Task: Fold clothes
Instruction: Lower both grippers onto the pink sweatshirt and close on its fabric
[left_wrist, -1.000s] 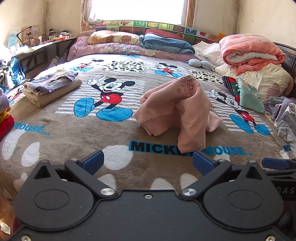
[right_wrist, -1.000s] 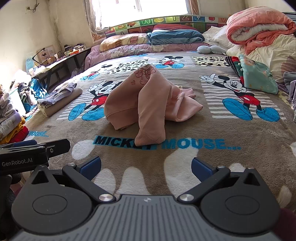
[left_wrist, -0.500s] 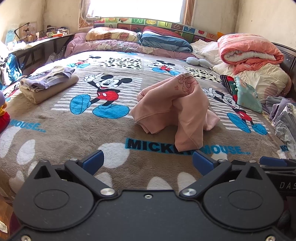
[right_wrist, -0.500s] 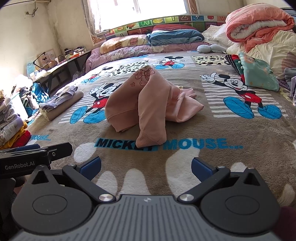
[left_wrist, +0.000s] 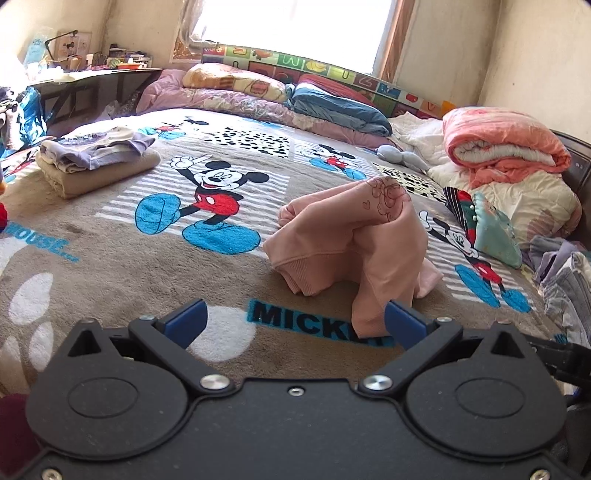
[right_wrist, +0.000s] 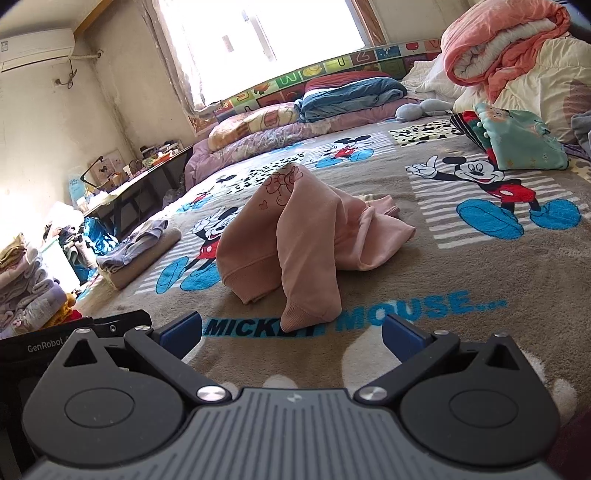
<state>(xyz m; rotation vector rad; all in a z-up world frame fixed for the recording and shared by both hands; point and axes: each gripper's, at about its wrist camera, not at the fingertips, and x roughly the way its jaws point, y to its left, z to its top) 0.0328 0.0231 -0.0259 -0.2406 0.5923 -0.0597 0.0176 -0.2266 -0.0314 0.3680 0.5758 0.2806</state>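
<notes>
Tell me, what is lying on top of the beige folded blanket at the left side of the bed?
A folded lilac and white garment lies on the beige folded blanket. Anything between them is covered.

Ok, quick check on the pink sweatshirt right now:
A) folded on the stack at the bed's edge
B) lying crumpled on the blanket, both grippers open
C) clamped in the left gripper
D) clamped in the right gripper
B: the pink sweatshirt lies bunched on the blanket, and both the left gripper and right gripper are open and hold nothing.
</notes>
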